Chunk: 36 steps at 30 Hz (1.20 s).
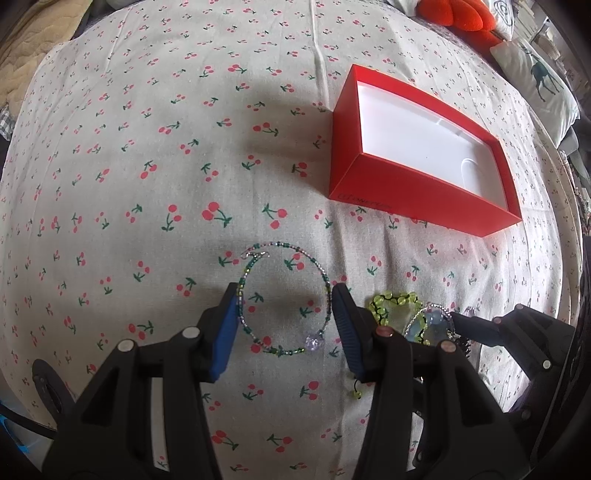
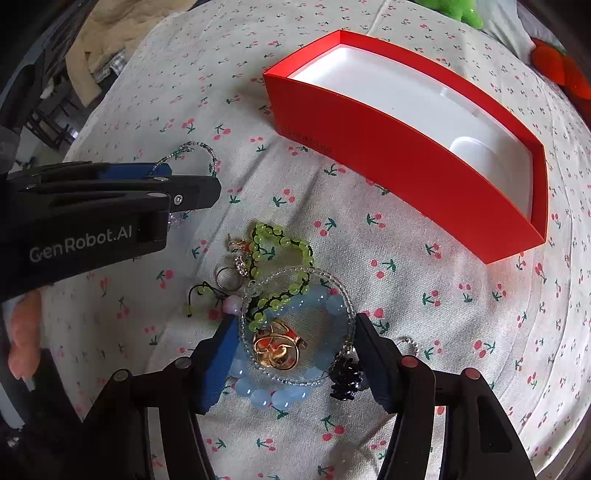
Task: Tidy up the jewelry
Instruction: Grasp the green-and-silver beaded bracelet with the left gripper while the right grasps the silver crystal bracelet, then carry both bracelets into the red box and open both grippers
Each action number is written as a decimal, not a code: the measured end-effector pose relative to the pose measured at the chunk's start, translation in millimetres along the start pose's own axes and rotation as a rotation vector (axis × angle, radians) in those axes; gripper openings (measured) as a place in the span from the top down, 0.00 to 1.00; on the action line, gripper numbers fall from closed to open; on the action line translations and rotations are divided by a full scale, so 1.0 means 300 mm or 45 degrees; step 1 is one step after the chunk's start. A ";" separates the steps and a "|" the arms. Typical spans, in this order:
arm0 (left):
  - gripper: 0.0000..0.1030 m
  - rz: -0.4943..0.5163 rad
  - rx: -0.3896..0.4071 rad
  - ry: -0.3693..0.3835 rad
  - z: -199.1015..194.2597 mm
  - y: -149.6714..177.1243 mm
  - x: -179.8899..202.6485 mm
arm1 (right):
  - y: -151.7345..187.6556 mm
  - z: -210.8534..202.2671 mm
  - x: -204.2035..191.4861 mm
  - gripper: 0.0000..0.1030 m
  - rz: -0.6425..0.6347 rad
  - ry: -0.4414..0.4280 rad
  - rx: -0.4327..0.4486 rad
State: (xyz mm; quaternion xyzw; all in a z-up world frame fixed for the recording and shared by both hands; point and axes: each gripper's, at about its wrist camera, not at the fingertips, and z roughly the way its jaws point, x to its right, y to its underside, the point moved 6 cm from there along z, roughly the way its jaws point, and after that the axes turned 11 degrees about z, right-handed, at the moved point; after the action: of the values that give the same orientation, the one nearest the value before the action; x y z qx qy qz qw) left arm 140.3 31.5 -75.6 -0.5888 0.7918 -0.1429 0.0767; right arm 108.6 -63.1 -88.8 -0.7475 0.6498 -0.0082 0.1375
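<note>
A red box (image 1: 373,184) with a white inside lies open and empty on the cherry-print cloth, also in the right wrist view (image 2: 406,177). My left gripper (image 1: 284,295) is open, its fingers on either side of a green and clear beaded bracelet (image 1: 325,284) with a purple bead. My right gripper (image 2: 291,325) is open over a pile: a blue bead bracelet (image 2: 280,397), a clear bead ring (image 2: 343,288), a yellow-green bead bracelet (image 2: 291,243), a gold and red ring (image 2: 275,349), a black charm (image 2: 345,380). The pile shows partly in the left view (image 1: 399,306).
The cloth (image 1: 147,147) covers a bed-like surface. An orange plush (image 1: 458,14) and a white deer pillow (image 1: 535,85) lie at the far right edge. A beige quilt (image 1: 22,62) lies at the left. Small earrings (image 2: 240,254) sit beside the pile.
</note>
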 end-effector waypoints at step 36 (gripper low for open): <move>0.50 -0.006 0.297 0.144 -0.124 -0.248 0.161 | -0.196 -0.309 0.357 0.43 0.364 -0.083 0.349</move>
State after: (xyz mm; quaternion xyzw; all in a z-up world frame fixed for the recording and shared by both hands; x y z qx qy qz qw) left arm 183.2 -29.3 -14.6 -0.5688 0.7714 -0.2674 0.0995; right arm 164.5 -178.5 -4.9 -0.6218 0.7372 -0.0528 0.2589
